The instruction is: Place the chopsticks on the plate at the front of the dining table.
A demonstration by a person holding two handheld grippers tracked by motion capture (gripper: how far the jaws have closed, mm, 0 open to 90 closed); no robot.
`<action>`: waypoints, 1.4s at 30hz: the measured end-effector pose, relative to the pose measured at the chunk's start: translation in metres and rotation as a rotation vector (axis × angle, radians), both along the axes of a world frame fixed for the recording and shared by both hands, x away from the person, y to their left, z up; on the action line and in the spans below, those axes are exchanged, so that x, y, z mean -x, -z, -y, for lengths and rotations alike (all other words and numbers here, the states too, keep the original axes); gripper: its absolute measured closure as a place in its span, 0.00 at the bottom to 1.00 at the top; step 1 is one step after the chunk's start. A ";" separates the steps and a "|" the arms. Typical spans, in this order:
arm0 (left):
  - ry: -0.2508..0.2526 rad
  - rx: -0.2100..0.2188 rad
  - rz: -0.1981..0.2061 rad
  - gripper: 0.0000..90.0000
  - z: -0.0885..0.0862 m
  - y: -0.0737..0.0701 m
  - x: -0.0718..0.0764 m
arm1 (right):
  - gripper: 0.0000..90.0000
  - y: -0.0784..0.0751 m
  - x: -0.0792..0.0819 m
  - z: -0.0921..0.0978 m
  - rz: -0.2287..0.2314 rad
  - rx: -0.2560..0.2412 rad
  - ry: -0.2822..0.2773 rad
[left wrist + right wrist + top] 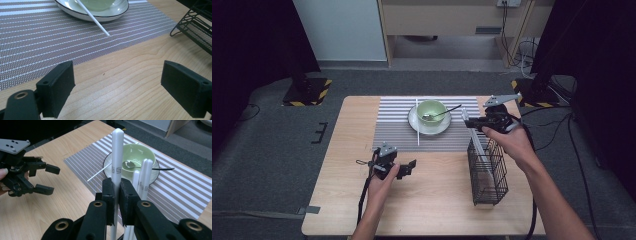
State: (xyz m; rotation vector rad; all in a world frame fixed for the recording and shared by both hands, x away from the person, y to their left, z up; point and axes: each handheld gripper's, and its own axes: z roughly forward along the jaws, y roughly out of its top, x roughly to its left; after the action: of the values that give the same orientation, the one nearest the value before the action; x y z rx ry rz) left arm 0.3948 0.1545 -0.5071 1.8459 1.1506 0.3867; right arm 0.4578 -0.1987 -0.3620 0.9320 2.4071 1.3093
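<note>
Glossy white plastic chopstick (117,157), matt black wire rack (487,167), smooth pale wood table (432,195).

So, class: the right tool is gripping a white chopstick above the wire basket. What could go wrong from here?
1. The right tool pinches the chopstick across a narrow, smooth shaft, so the stick might twist or slip.
2. Other chopsticks stand right beside it in the wire basket; a move could knock them or tip that tall basket.
3. A loose chopstick leans on the plate; a swing that way may dislodge it.
</note>
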 end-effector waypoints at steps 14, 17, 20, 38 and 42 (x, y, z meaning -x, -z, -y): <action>-0.018 0.032 0.009 0.14 -0.006 -0.004 0.000 | 0.93 -0.030 0.006 0.020 0.048 -0.092 0.039; -0.018 0.030 0.015 0.14 -0.006 -0.005 0.000 | 0.93 -0.037 0.007 0.026 0.057 -0.126 0.046; -0.018 0.028 0.022 0.14 -0.006 -0.006 0.001 | 0.93 -0.041 0.008 0.030 0.063 -0.153 0.060; 0.014 0.024 0.077 0.15 0.003 -0.012 0.006 | 0.93 -0.081 0.014 0.039 0.163 -0.240 0.140; 0.007 0.020 0.076 0.16 0.003 -0.009 0.005 | 0.93 -0.091 0.015 0.037 0.187 -0.277 0.150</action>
State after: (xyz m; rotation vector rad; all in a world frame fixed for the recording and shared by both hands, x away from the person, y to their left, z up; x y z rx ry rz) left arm 0.3898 0.1513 -0.4982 1.8026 1.0923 0.4364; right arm 0.4430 -0.2360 -0.2711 0.9883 2.0100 1.6201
